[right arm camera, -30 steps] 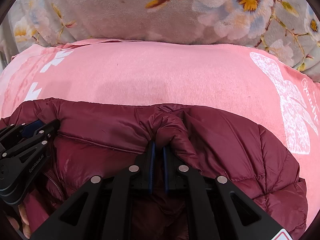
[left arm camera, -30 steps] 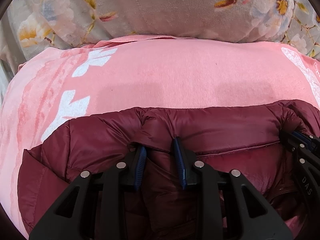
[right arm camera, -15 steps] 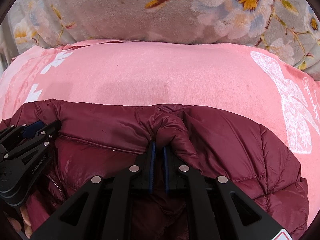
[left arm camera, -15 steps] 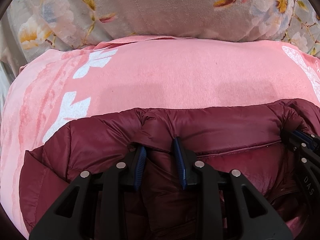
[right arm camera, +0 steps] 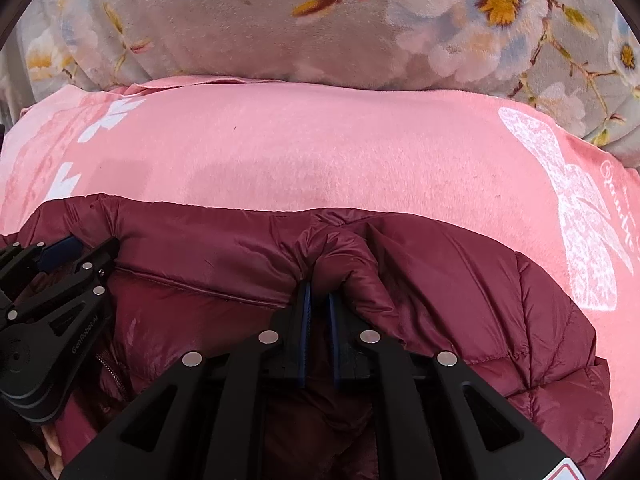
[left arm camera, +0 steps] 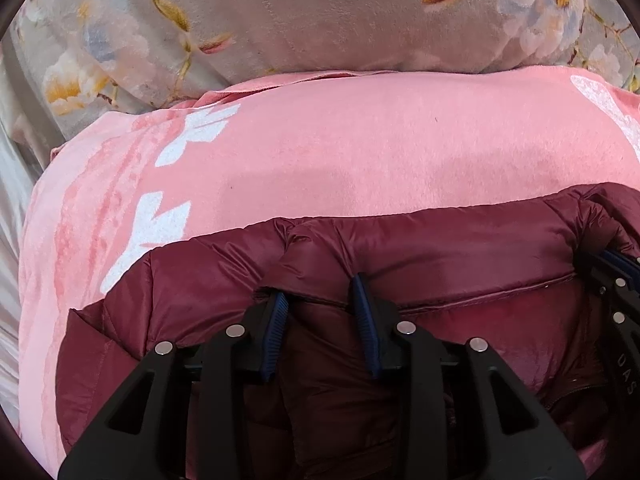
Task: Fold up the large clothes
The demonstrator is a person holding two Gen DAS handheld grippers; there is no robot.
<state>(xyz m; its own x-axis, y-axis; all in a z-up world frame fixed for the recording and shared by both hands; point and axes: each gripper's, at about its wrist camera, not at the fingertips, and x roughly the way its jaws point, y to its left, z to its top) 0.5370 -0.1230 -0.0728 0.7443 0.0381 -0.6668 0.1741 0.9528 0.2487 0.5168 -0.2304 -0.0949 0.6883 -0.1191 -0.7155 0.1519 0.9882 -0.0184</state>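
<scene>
Left gripper (left arm camera: pixel 320 300) opening, right gripper (right arm camera: pixel 318 300) pinching jacket (right arm camera: pixel 440 280) edge.

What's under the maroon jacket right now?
The jacket lies on a pink blanket, which shows on every side except the near one. A floral cover lies beyond it. Anything directly beneath the jacket is hidden.

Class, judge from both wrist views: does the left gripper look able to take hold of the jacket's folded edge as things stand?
Probably yes. The left gripper sits right at the maroon jacket, fabric lying between its jaws, which have just been opening. Nothing blocks it; the right gripper pinches the same edge further along.
</scene>
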